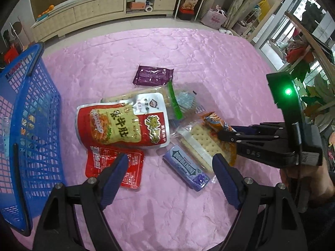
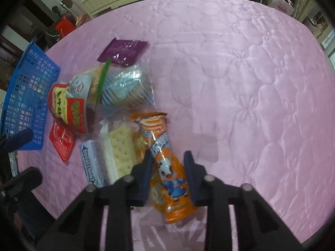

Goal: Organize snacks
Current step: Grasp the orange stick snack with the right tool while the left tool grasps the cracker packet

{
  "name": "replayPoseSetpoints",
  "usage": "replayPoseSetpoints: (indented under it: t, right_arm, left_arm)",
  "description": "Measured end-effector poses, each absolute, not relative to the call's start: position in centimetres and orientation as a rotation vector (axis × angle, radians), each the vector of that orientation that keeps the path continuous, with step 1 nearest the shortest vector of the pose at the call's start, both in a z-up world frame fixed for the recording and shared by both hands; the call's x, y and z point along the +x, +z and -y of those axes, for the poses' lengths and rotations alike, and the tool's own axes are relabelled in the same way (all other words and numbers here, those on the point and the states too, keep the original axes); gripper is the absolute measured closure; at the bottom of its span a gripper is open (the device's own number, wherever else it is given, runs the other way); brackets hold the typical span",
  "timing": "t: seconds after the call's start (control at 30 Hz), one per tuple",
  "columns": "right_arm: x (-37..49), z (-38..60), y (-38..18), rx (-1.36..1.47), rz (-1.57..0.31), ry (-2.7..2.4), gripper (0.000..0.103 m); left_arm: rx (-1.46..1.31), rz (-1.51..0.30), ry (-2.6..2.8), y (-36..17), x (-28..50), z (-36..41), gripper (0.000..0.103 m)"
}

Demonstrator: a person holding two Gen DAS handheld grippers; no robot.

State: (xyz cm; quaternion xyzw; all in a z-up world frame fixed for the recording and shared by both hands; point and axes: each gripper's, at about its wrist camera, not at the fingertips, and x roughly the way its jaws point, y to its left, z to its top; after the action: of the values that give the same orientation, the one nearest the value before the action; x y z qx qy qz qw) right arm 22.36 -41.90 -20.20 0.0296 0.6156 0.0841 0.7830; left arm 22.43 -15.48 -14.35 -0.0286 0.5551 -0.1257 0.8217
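A pile of snacks lies on the pink quilted cloth (image 1: 209,62): a big red and yellow pouch (image 1: 121,123), a small red packet (image 1: 115,167), a purple packet (image 1: 153,75), a Doublemint gum pack (image 1: 186,169), a cracker pack (image 1: 201,142) and a clear bag (image 2: 127,87). My right gripper (image 2: 167,163) is closed around an orange snack packet (image 2: 165,163); it also shows in the left wrist view (image 1: 226,135). My left gripper (image 1: 169,167) is open and empty, above the small red packet and the gum.
A blue plastic basket (image 1: 31,108) stands at the left edge of the cloth, with some items inside; it also shows in the right wrist view (image 2: 27,92). A low cabinet (image 1: 100,10) and shelves stand beyond the cloth.
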Motion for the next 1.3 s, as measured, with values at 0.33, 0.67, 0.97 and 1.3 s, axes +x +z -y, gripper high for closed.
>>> replayPoseSetpoints:
  t: [0.33, 0.67, 0.97, 1.3]
  right_arm:
    - [18.6, 44.8, -16.2, 0.188, -1.142, 0.136, 0.084]
    - [18.4, 45.8, -16.9, 0.197, -1.105, 0.090, 0.084]
    - [18.6, 46.3, -18.0, 0.242, -1.092, 0.080, 0.084]
    - [18.7, 47.5, -18.4, 0.273, -1.088, 0.066, 0.084]
  left_arm:
    - [-0.107, -1.196, -0.286, -14.5, 22.2, 16.6, 0.022]
    - [-0.220, -1.296, -0.285, -17.0, 23.6, 18.9, 0.023]
    - [-0.240, -1.357, -0.272, -19.9, 24.9, 21.5, 0.023]
    - [-0.231, -1.362, -0.269, -21.2, 26.7, 23.8, 0.023]
